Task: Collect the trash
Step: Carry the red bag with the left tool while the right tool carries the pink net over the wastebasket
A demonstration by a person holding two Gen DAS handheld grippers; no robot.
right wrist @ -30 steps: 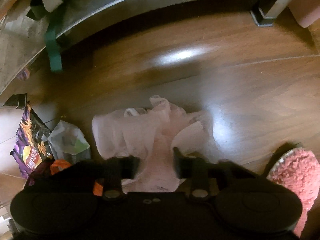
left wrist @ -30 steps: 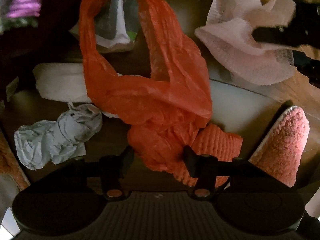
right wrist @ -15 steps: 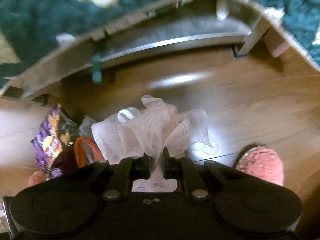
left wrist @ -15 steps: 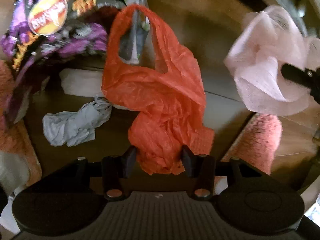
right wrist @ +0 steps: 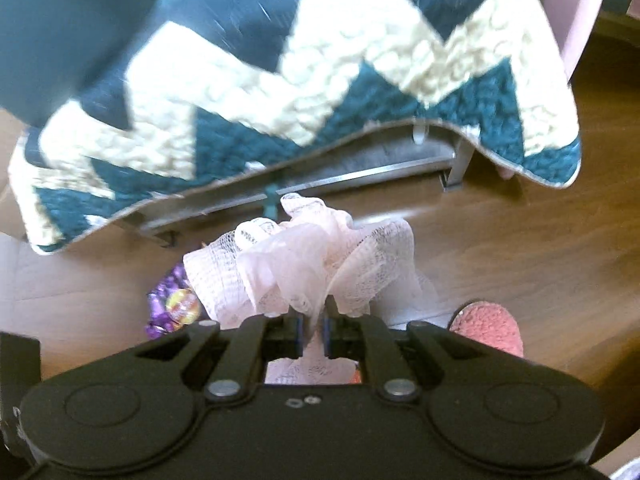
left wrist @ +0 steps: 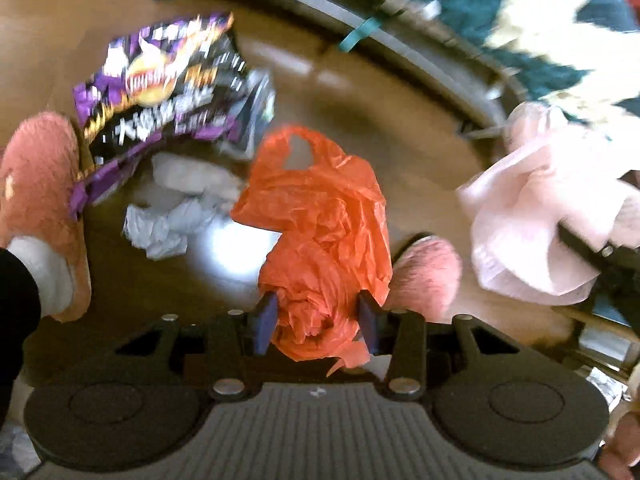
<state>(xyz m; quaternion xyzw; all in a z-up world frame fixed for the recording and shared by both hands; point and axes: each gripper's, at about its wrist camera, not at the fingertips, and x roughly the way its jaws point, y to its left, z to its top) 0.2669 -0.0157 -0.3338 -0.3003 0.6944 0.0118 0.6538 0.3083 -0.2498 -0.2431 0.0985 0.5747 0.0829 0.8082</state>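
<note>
Blurrily, chip bag (left wrist: 160,84) lettering unreadable.

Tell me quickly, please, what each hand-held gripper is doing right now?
Left hand-held gripper: closed on the orange plastic bag.
Right hand-held gripper: closed on the pink mesh netting.

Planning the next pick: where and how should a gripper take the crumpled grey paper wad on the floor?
Grip the crumpled grey paper wad across its narrow middle, coming straight down from above. It lies low and loose on the wood floor, with the purple chip bag close behind it, so a side approach looks crowded.
</note>
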